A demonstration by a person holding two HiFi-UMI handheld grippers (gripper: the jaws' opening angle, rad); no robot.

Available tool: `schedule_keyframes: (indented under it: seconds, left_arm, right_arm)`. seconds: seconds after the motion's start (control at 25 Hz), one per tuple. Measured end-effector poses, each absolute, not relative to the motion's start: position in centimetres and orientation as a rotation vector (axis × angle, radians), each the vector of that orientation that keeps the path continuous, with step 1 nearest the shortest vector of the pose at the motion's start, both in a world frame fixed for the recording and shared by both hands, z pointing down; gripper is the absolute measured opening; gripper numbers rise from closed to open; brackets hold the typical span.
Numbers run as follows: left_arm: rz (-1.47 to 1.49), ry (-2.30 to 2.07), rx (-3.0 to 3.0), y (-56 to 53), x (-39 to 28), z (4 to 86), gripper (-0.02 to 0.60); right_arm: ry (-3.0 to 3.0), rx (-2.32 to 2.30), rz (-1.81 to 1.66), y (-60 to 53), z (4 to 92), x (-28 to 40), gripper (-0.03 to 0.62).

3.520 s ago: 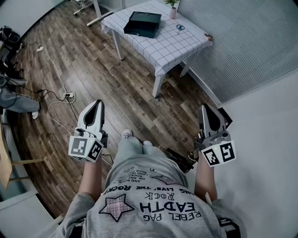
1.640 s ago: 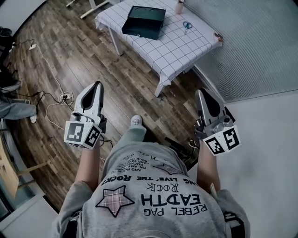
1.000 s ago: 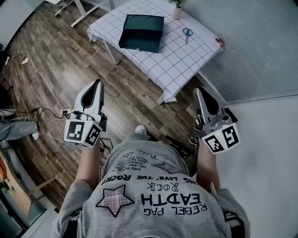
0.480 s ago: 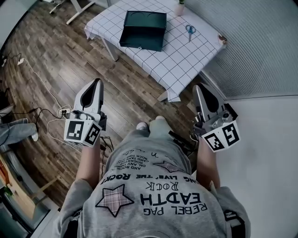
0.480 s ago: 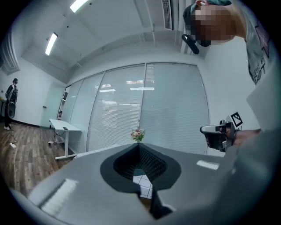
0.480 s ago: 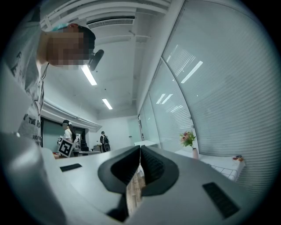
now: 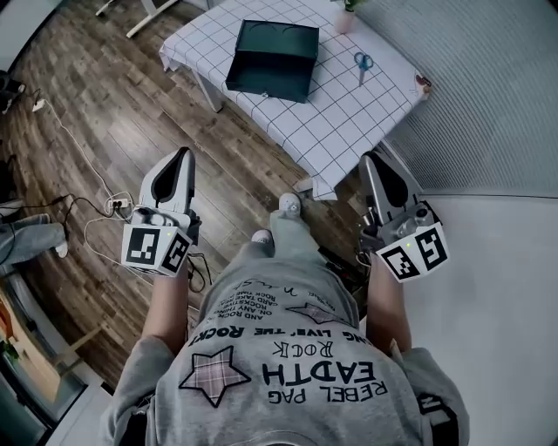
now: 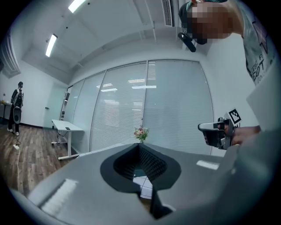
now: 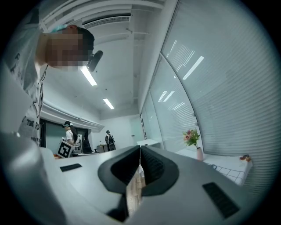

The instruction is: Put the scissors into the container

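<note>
1. One container [image 7: 272, 59] is showing only its dark interior.
2. One pair of scissors [image 7: 363, 63] is lying apart, right of the container.
3. Left gripper [image 7: 182, 155] and right gripper [image 7: 370, 160] are hovering, jaws pressed together, empty.

This is an open office or lab room. A wood-plank floor [image 7: 113, 104] runs up to full-height glass walls [image 8: 171, 110] hung with slatted blinds. Strip lights [image 8: 51, 45] and an air vent [image 8: 167, 11] sit in the white ceiling. A white desk [image 8: 66, 127] on a metal frame stands at the far left. A power strip [image 7: 116, 206] with loose cables lies on the floor. A table [image 7: 349, 113] under a checked cloth stands by the blinds, and two people [image 9: 68, 132] stand at the far end.
</note>
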State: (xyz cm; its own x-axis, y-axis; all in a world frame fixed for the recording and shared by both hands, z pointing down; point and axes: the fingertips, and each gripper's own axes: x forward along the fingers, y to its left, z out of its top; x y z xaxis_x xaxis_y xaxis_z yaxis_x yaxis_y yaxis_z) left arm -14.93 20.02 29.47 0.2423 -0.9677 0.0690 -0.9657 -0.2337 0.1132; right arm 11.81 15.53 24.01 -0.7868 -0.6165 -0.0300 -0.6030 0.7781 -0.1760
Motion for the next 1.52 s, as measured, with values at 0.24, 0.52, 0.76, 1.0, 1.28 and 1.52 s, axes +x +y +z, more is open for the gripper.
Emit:
schedule_keyframes:
  seconds: [0.24, 0.52, 0.76, 1.0, 1.28, 1.52]
  left_arm:
    - [-0.008, -1.889, 2.324, 17.3, -14.2, 29.8, 0.002]
    - [-0.013, -1.964, 2.285, 14.0, -12.9, 28.7, 0.002]
    - [-0.011, -2.061, 2.215, 11.5, -12.7, 28.3, 0.002]
    - [-0.045, -2.131, 2.161, 8.8, -12.4, 27.4, 0.002]
    - [-0.016, -2.156, 2.147, 7.1, -11.6, 27.4, 0.002]
    - [-0.008, -2.125, 2.169, 5.8, -10.6, 27.8, 0.002]
  right_arm:
    - [2.892, -0.933, -0.275, 12.0, 24.6, 12.0, 0.015]
    - [2.913, -0.796, -0.306, 6.8, 24.4, 11.8, 0.015]
    - [2.936, -0.668, -0.311, 3.0, 24.3, 11.7, 0.015]
    - [2.965, -0.595, -0.318, -0.7, 25.0, 12.7, 0.015]
    - [2.948, -0.581, -0.324, -3.4, 25.1, 13.8, 0.015]
    - [2.945, -0.6, -0.336, -4.3, 25.7, 14.4, 0.015]
